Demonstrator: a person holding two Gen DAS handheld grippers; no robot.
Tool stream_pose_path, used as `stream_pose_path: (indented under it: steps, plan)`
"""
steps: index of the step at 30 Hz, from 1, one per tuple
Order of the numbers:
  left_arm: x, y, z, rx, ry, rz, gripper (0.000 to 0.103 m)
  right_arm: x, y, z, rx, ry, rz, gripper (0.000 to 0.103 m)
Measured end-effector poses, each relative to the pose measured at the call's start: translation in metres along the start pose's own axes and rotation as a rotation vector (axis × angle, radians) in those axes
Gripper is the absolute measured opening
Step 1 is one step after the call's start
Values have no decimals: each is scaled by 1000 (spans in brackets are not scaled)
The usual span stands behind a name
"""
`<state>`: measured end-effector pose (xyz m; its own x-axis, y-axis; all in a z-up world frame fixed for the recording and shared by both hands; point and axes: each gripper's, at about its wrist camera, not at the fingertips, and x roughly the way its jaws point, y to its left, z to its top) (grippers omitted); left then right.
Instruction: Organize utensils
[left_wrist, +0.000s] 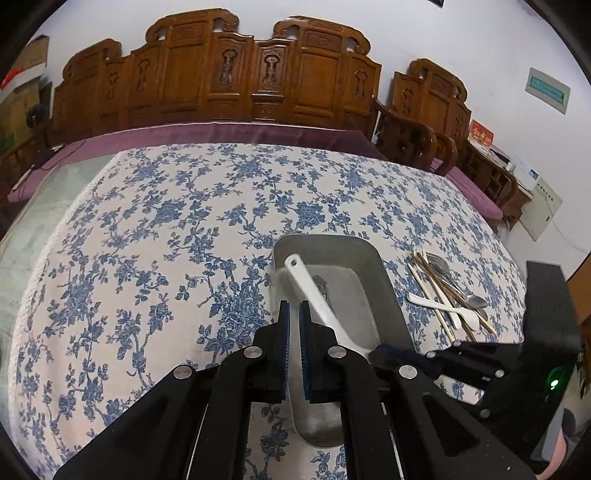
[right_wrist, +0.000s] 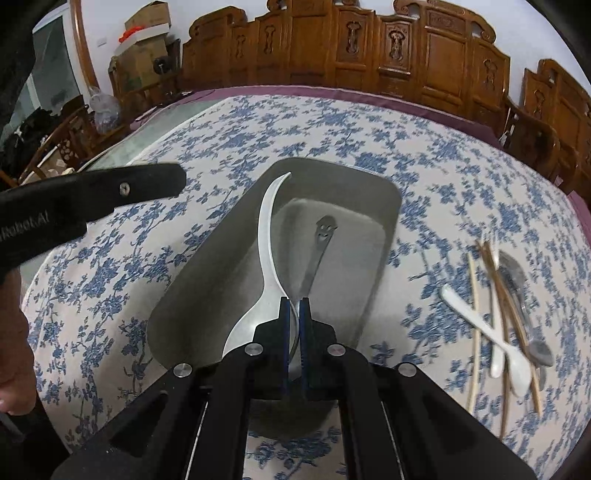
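Fingers of right gripper (right_wrist: 294, 314) pinch white spoon (right_wrist: 266, 236) inside tray (right_wrist: 207, 258); left gripper (left_wrist: 294, 321) nearly closed, empty.

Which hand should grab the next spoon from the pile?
Probably right. The right gripper is nearer the utensil pile, beside the grey tray. The left gripper sits across the tray.
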<state>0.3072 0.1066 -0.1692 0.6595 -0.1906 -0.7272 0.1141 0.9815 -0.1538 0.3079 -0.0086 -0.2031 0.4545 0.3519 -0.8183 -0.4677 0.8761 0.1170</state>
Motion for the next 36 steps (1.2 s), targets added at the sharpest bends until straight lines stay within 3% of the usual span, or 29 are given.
stream_pose_path:
  steps: [8, 16, 26, 31, 36]
  plan:
    - [-4, -4, 1, 7, -10, -2, 4, -1, 7, -8, -20, 3, 49, 10]
    - [-9, -12, 2, 25, -21, -14, 4, -31, 2, -16, -41, -50, 70, 16]
    - [-14, -26, 2, 46, -33, -33, 6, -87, -39, -37, -12, -128, 38, 16]
    - [-15, -36, 0, 66, -36, -37, 19, -108, -70, -45, 5, -155, -17, 22]
    - [-15, -47, -3, 78, -36, -41, 48, -119, -99, -51, 7, -173, -62, 35]
